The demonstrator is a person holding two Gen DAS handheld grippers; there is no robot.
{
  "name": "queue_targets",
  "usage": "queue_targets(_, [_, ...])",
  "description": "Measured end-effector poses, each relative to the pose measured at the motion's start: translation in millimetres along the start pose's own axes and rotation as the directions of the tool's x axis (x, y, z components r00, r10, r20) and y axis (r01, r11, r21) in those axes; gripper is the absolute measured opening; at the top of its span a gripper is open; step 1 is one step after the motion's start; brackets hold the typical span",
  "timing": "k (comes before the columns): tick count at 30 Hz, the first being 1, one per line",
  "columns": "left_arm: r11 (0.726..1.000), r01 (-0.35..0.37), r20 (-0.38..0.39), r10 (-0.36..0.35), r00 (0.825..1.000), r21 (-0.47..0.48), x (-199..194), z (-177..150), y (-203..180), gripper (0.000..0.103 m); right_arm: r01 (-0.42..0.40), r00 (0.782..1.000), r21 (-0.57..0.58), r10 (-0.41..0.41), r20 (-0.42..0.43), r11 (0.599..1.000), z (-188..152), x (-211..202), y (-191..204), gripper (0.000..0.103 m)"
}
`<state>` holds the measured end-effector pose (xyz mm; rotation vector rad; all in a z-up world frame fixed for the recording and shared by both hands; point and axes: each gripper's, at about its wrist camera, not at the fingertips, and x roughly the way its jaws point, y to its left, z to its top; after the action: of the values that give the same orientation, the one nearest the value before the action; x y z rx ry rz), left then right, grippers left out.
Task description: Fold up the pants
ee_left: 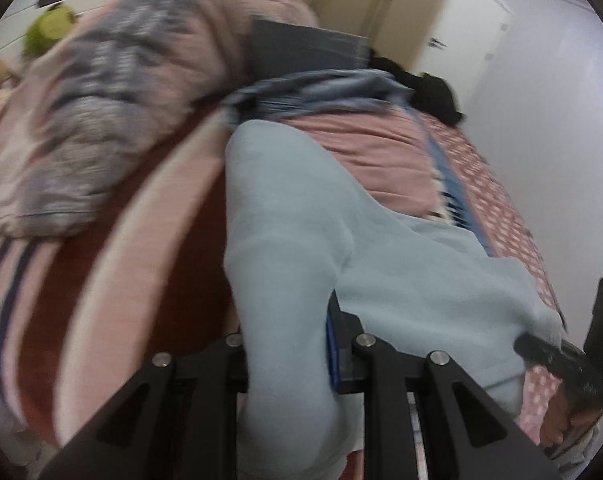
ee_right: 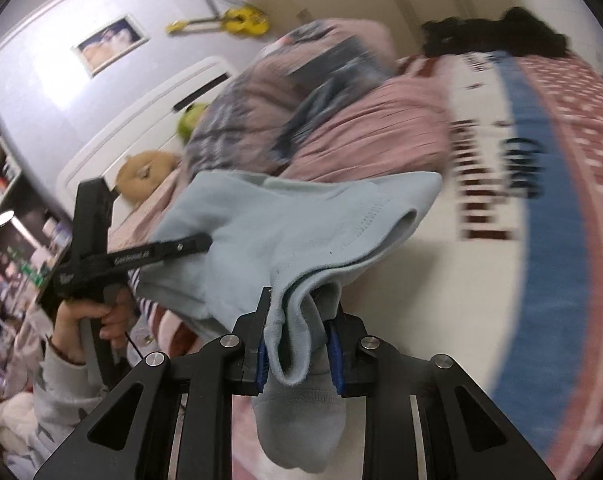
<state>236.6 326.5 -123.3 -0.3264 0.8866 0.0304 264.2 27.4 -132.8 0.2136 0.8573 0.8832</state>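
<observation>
Light blue fleece pants (ee_left: 301, 216) hang between both grippers above a bed. My left gripper (ee_left: 287, 344) is shut on one end of the pants; the cloth drapes over and hides its left finger. My right gripper (ee_right: 299, 332) is shut on the other end of the pants (ee_right: 301, 224), with cloth bunched between its blue pads and hanging down. In the left wrist view the right gripper (ee_left: 541, 350) shows at the right edge, shut on the pants. In the right wrist view the left gripper (ee_right: 199, 244) shows at the left, also gripping the cloth.
The bed has a striped pink, red and white cover (ee_left: 149, 240). A patterned pink and grey quilt (ee_left: 113, 92) is heaped at the far side, with folded pink cloth (ee_right: 373, 132) and dark clothes (ee_left: 433, 88) beside it. A wall (ee_left: 541, 120) runs along the right.
</observation>
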Motion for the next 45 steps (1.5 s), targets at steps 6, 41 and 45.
queue_targets(6, [0.993,-0.083,-0.022,0.082,0.996,-0.084,2,0,78,0.017,-0.048,0.996,-0.042,0.045,-0.083,0.998,-1,70,43,0.018])
queue_targets(41, [0.941,-0.337,0.039,0.338,0.940,-0.027,-22,-39,88,0.073,0.081,0.985,-0.115,-0.097,-0.145,0.990,-20,108,36,0.042])
queue_targets(45, [0.949,-0.314,0.110,0.309,0.945,0.032,-41,-44,44,0.077,0.100,0.988,-0.158,-0.116,-0.100,0.982,-23,81,37,0.050])
